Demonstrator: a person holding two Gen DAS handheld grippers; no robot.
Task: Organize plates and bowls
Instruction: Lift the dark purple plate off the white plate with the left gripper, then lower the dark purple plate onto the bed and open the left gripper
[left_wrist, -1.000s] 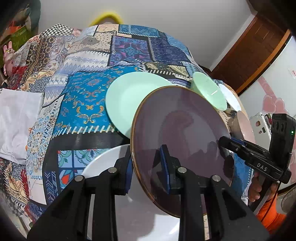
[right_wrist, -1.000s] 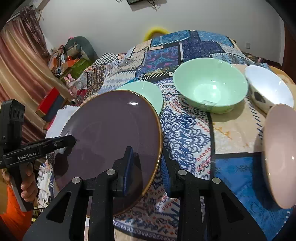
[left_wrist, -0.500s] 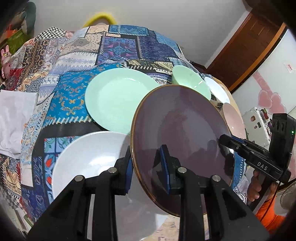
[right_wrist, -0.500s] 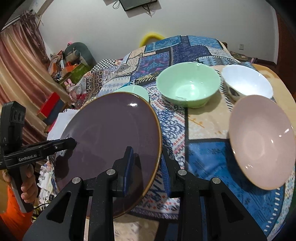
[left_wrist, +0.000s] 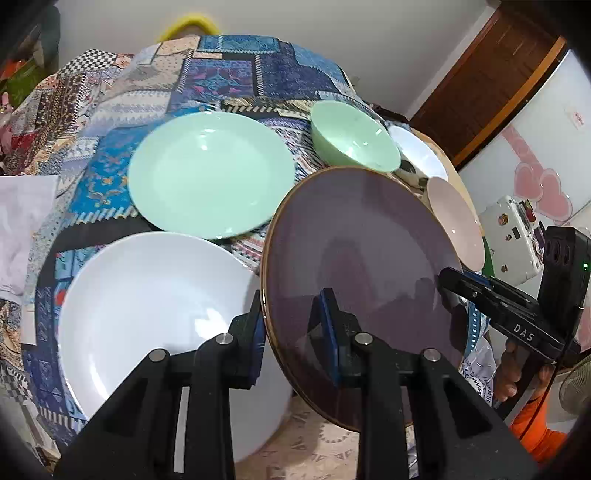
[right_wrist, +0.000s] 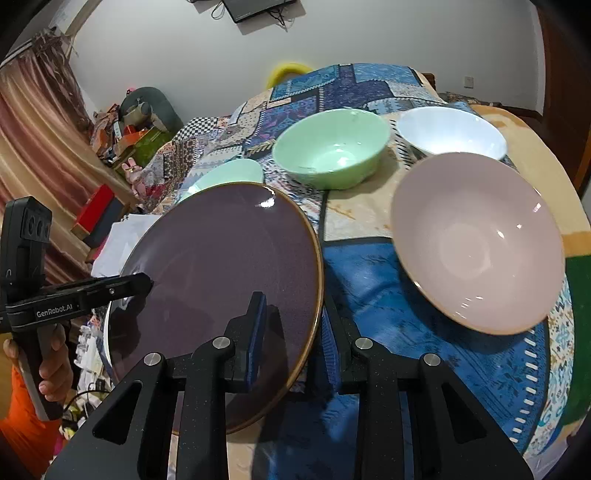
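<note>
Both tools grip the purple plate (left_wrist: 354, 266): left tool (left_wrist: 293, 332) and right tool (right_wrist: 291, 332) clamp opposite rims. Keep it level, then lower it onto the white plate (left_wrist: 147, 302) below the left tool.

The right gripper (left_wrist: 458, 286) reads "DAS"; the left gripper (right_wrist: 146, 284) reads "GenRobot.AI".

The room is bright with soft light from above. Small white shiny spots sit on the purple plate (right_wrist: 221, 280) and the pink bowl (right_wrist: 476, 240). Both pictures bend round and go black at the corners. The green bowl (left_wrist: 351, 136) looks a little blurry.
</note>
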